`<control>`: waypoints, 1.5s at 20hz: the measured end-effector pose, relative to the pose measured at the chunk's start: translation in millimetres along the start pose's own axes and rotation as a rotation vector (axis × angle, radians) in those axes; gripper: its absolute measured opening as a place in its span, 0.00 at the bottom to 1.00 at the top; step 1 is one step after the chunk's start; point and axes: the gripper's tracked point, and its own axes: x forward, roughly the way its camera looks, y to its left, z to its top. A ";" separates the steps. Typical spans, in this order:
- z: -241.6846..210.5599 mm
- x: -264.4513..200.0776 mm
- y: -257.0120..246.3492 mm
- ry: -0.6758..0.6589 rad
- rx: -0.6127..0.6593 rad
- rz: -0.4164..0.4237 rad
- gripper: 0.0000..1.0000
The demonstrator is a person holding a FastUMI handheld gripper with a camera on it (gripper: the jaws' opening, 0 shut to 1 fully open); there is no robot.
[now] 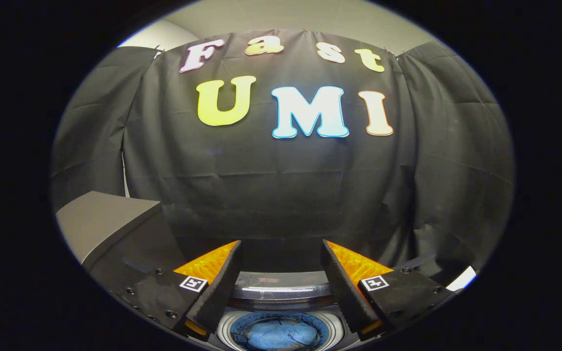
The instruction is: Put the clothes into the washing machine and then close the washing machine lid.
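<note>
My gripper (281, 253) is open, its two fingers spread wide with nothing between them. Below and between the fingers lies the round drum opening of the washing machine (332, 327). A bundle of blue cloth (281, 335) lies inside the drum. Just beyond the opening, between the fingers, runs the curved glossy back rim of the machine's top (281, 285). The gripper hangs above the drum, apart from the cloth.
A grey flat panel (103, 222), tilted up, rises to the left of the left finger; it may be the machine's raised lid. The booth's black cloth wall (281, 195) hangs close behind the machine.
</note>
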 end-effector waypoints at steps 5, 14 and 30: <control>-8.5 -9.6 -0.9 -0.011 -0.002 0.003 0.99; -30.4 -31.7 1.5 -0.011 -0.022 0.032 0.99; -85.3 -98.9 -22.9 0.020 -0.059 0.002 0.99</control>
